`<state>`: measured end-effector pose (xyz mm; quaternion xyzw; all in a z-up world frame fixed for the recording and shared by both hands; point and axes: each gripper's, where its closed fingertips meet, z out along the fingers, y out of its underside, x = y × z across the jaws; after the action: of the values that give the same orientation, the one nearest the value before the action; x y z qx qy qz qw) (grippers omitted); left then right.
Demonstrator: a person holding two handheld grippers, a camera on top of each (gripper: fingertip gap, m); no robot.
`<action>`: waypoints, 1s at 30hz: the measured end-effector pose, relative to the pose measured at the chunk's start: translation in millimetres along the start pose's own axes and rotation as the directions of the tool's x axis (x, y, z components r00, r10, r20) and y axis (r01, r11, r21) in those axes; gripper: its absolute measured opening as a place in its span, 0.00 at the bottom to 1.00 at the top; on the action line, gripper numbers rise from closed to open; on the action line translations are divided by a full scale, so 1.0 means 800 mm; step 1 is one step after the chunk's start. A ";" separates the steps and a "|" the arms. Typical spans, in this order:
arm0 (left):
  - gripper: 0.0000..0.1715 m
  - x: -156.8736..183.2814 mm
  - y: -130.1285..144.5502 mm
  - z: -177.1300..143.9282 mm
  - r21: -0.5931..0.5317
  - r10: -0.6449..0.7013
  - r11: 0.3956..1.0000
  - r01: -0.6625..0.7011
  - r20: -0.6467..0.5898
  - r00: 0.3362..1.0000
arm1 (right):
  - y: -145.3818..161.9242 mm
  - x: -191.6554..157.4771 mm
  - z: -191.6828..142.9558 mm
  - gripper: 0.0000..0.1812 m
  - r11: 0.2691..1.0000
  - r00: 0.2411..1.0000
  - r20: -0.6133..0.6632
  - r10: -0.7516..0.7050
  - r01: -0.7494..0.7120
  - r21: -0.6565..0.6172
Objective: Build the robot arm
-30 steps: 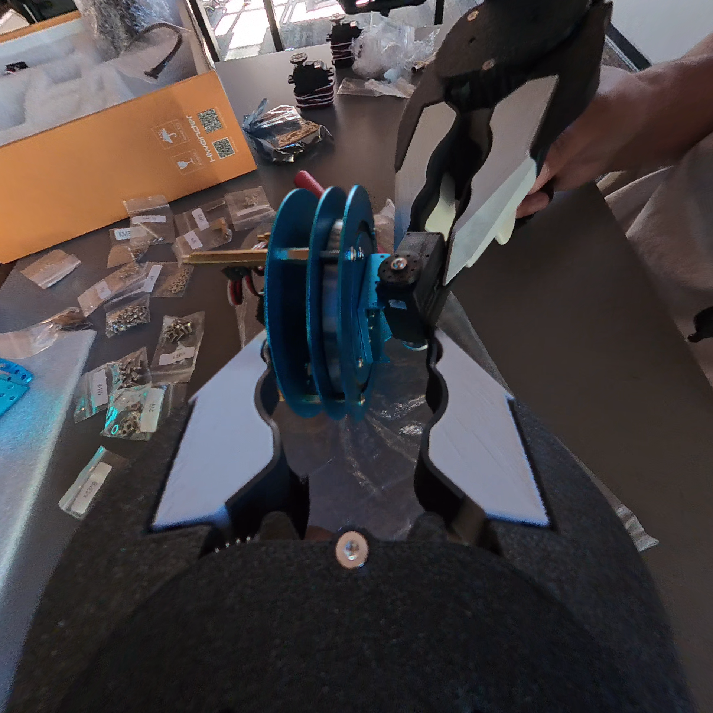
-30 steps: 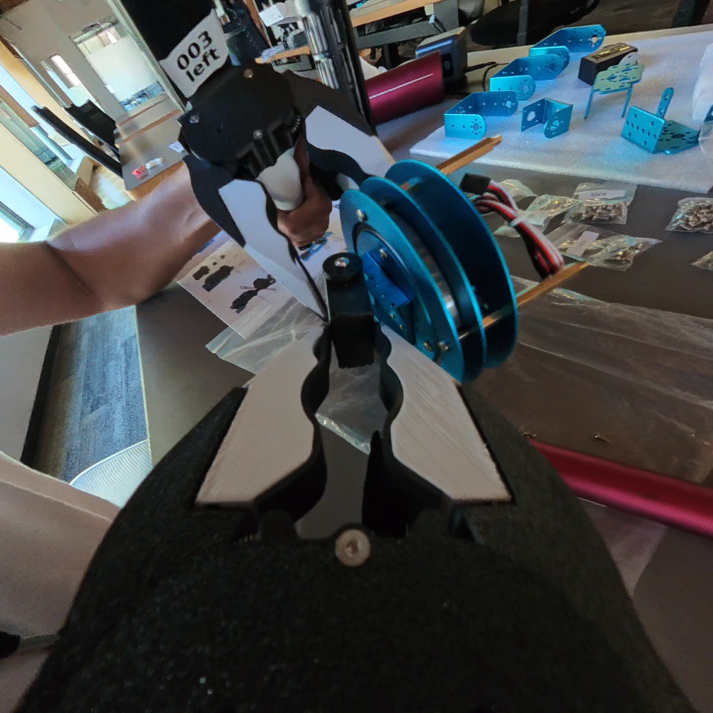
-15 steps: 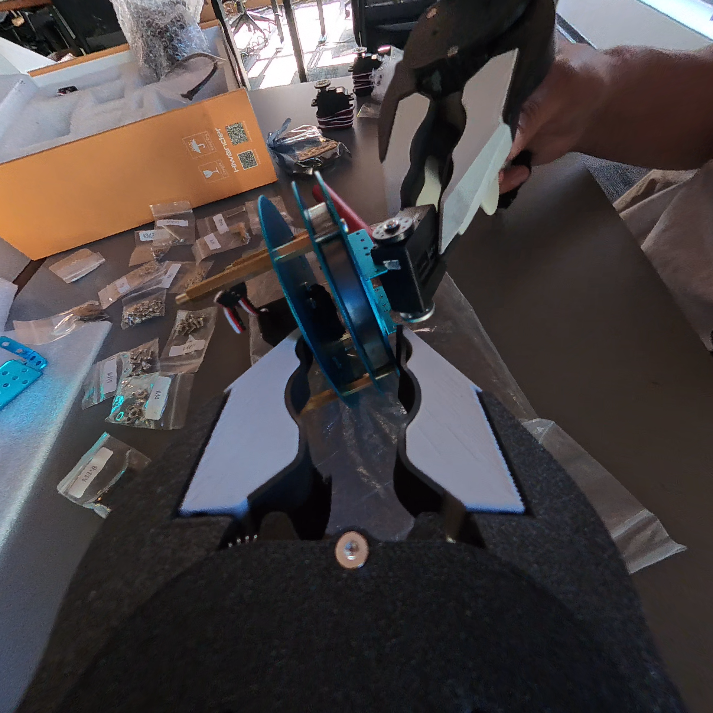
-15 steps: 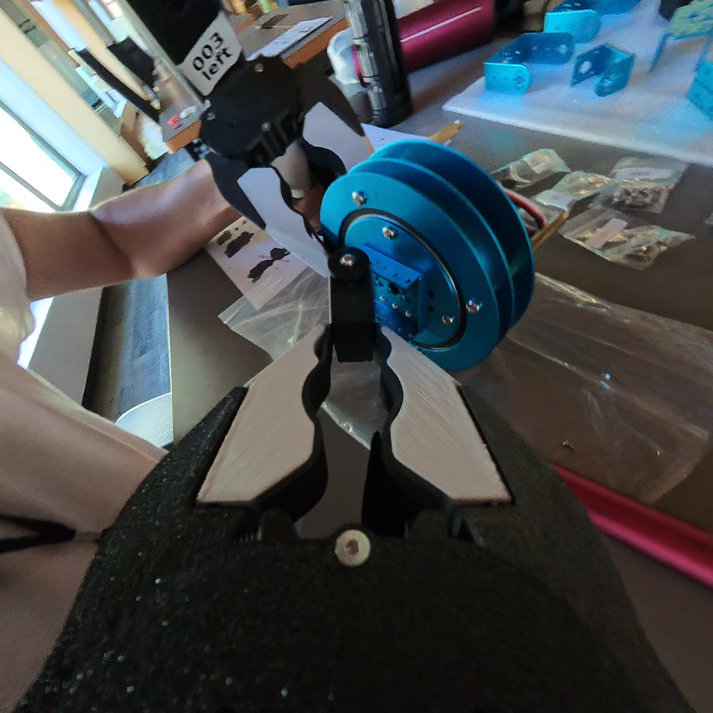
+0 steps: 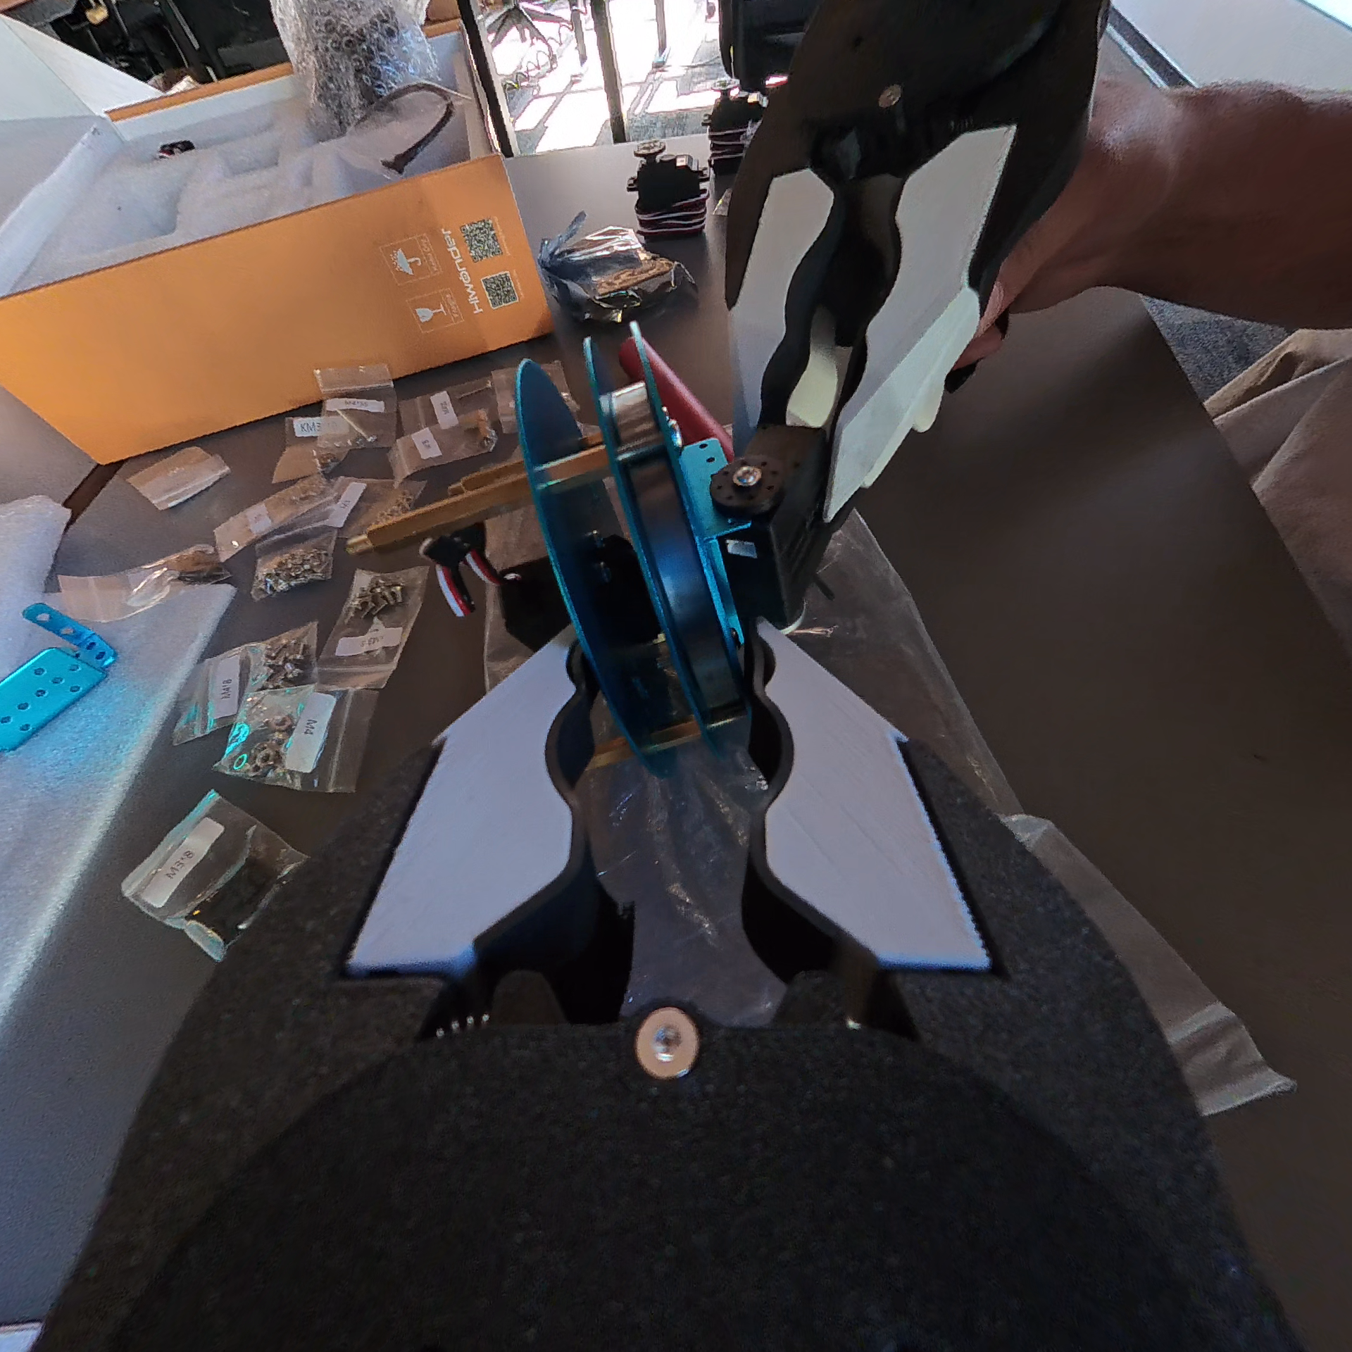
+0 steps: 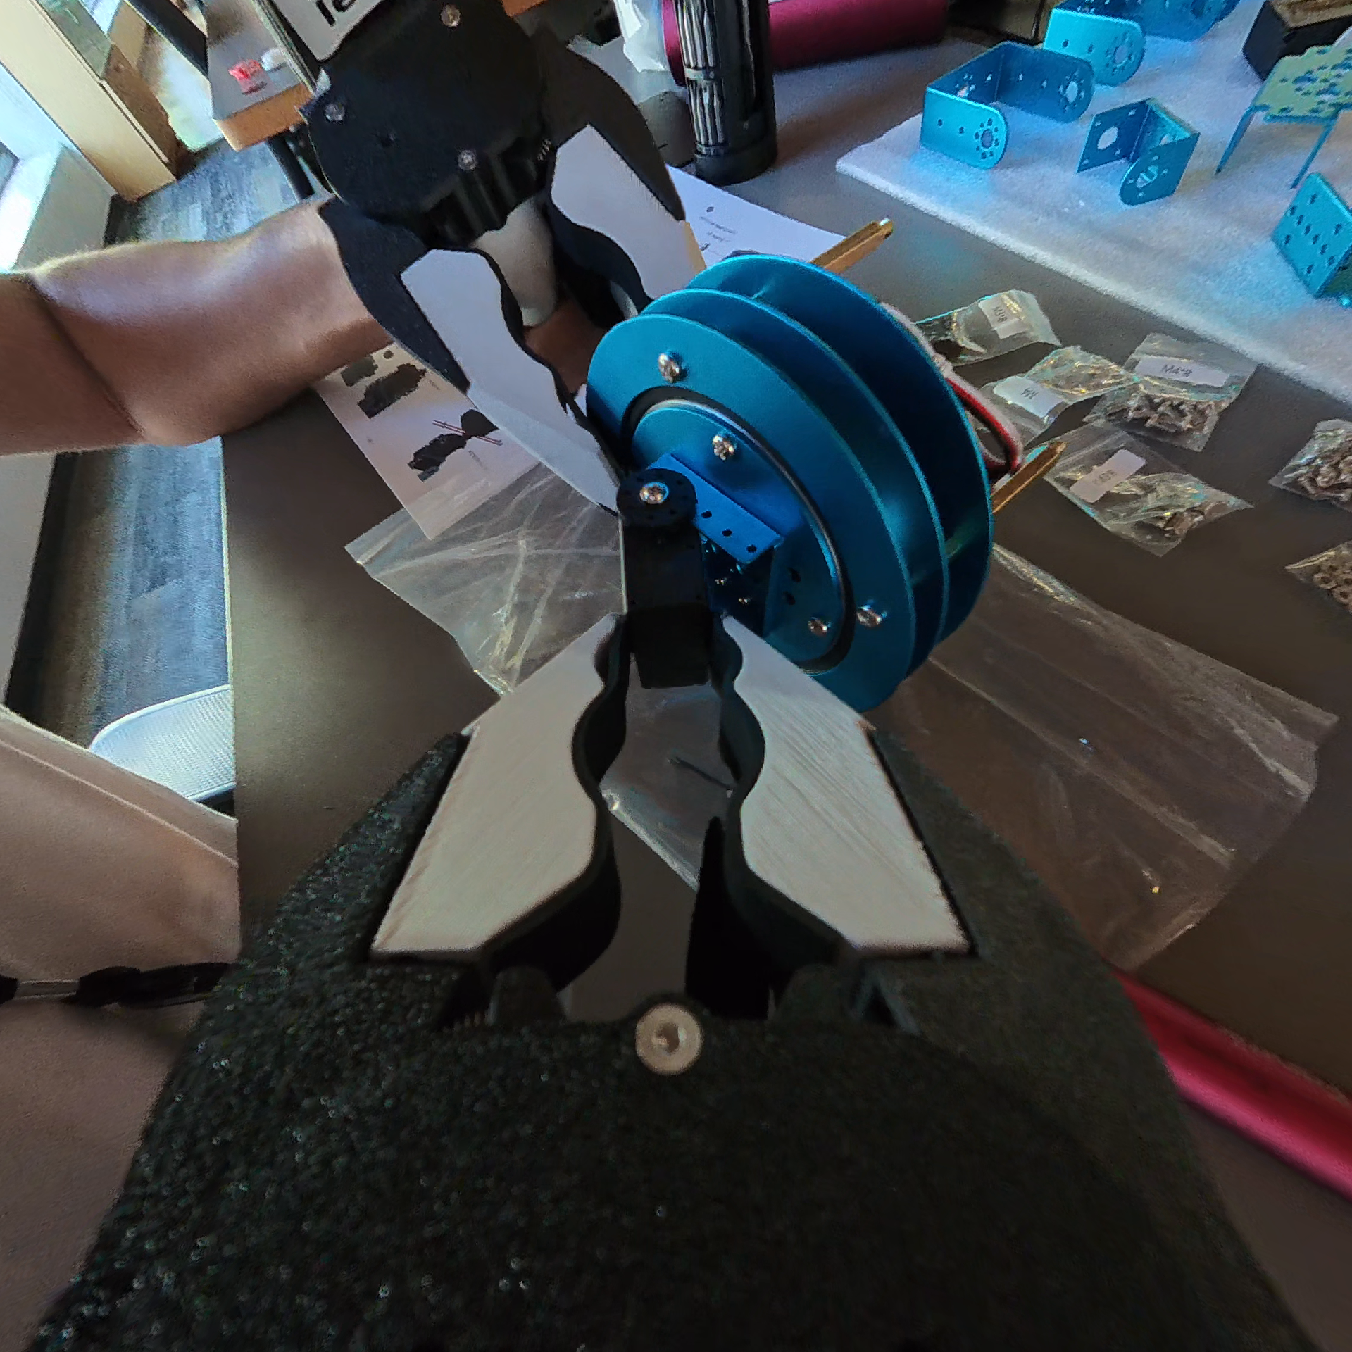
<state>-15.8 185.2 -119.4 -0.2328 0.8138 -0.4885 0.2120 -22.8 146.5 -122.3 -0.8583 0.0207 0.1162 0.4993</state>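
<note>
A blue assembly of stacked metal discs (image 5: 644,556) with brass standoffs (image 5: 439,512) and a black servo (image 5: 783,541) on a blue bracket is held above the table between both grippers. My left gripper (image 5: 662,658) is shut on the lower edge of the discs. One of its white-faced fingers (image 6: 512,380) shows against the disc rim in the right wrist view. My right gripper (image 6: 669,644) is shut on the black servo (image 6: 666,585), next to the discs (image 6: 805,475). It also shows from above in the left wrist view (image 5: 801,468). A red, white and black cable (image 5: 461,563) hangs behind the discs.
An orange box (image 5: 256,307) stands at the back left. Several small bags of screws (image 5: 293,724) lie on the dark table. Blue brackets (image 6: 1024,95) sit on white foam. A clear plastic bag (image 6: 1097,768) and a red tube (image 6: 1244,1097) lie below. A printed sheet (image 6: 439,439) lies under the left arm.
My left gripper has narrowed from wide open to shut on the discs. The assembly has tilted, so the servo end points up and to the right. My right gripper stayed shut on the servo.
</note>
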 end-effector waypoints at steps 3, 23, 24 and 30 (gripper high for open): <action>0.22 0.000 0.001 0.000 0.002 0.013 1.000 -0.013 0.007 1.000 | 0.002 0.013 0.000 0.12 0.998 0.995 -0.081 -0.055 0.055 -0.007; 0.21 -0.005 -0.002 0.003 0.006 -0.047 0.999 0.046 0.092 0.995 | 0.002 0.021 0.000 0.08 0.991 0.960 -0.255 0.113 -0.091 0.099; 0.20 -0.005 -0.002 0.003 0.004 -0.054 0.999 0.054 0.097 0.994 | 0.002 0.021 0.000 0.08 0.990 0.959 -0.257 0.118 -0.094 0.101; 0.20 -0.005 -0.002 0.004 0.005 -0.100 0.995 0.100 0.114 0.989 | -0.002 0.019 -0.002 0.17 0.986 0.959 -0.247 0.141 -0.113 0.124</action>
<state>-10.9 184.8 -119.0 -0.3007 0.7879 -0.4842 0.2333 -7.2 147.3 -123.8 -0.8347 0.1463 0.0354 0.5298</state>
